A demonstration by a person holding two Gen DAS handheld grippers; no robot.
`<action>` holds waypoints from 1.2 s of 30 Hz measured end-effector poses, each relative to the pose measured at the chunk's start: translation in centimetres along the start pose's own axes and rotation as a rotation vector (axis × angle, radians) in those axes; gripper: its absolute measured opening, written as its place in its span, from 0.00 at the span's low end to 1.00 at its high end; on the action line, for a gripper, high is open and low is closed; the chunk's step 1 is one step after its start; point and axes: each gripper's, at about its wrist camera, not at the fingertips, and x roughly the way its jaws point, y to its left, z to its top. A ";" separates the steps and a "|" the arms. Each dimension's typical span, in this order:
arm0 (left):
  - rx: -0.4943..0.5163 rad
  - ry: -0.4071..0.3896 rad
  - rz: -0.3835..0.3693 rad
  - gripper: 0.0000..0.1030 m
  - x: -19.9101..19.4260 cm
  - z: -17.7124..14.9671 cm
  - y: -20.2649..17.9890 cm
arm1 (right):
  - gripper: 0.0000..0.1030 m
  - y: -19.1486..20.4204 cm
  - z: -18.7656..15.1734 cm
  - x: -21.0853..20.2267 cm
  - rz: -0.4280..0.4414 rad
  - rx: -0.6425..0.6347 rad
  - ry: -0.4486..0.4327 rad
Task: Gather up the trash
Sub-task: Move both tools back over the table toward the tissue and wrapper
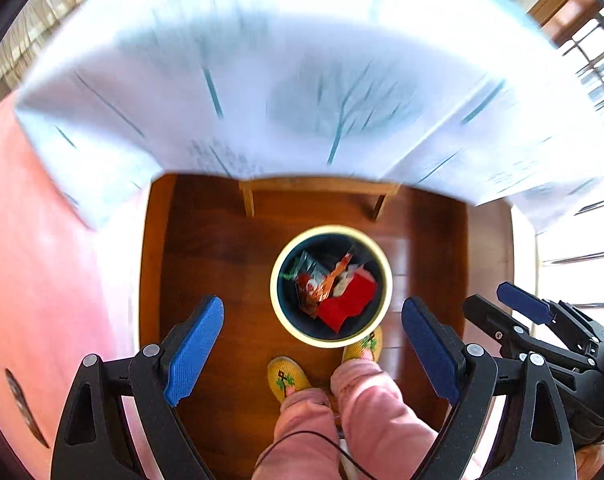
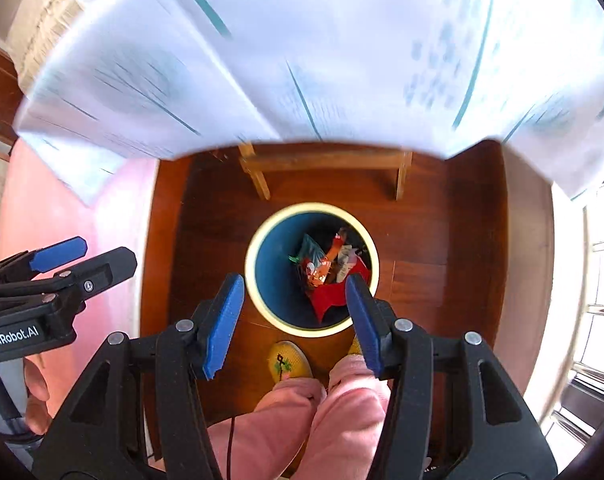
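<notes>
A round bin (image 1: 330,340) with a cream rim and dark blue inside stands on the wooden floor, seen from high above. Inside lie red paper (image 1: 347,300) and several crumpled wrappers (image 1: 315,282). My left gripper (image 1: 311,354) hangs above it, open, nothing between its blue pads. In the right wrist view the same bin (image 2: 270,316) holds the red paper (image 2: 327,298) and wrappers (image 2: 317,266). My right gripper (image 2: 294,322) is open above the bin with nothing in it. Each gripper shows at the edge of the other's view: the right gripper (image 1: 501,308), the left gripper (image 2: 86,258).
A table under a white cloth with blue-green print (image 1: 282,72) fills the upper part of both views, blurred. A wooden stool (image 1: 317,192) stands under it, just beyond the bin. The person's pink trousers (image 1: 357,412) and yellow slippers (image 1: 288,378) are near the bin. Pink wall (image 1: 42,260) at left.
</notes>
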 end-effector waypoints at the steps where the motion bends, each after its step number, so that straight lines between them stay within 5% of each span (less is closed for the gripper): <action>1: 0.008 -0.014 -0.001 0.89 -1.7 0.2 -0.1 | 0.49 0.5 0.2 -1.5 0.003 -0.004 -0.010; 18: 0.104 -0.244 0.012 0.89 -22.4 3.3 1.3 | 0.49 6.5 4.0 -20.8 0.009 -0.032 -0.281; 26: 0.109 -0.302 -0.032 0.89 -26.4 5.4 1.9 | 0.49 8.6 7.5 -27.0 0.003 -0.046 -0.429; 36: 0.034 -0.361 0.009 0.89 -27.5 11.7 2.2 | 0.49 10.7 13.9 -28.8 0.022 -0.148 -0.463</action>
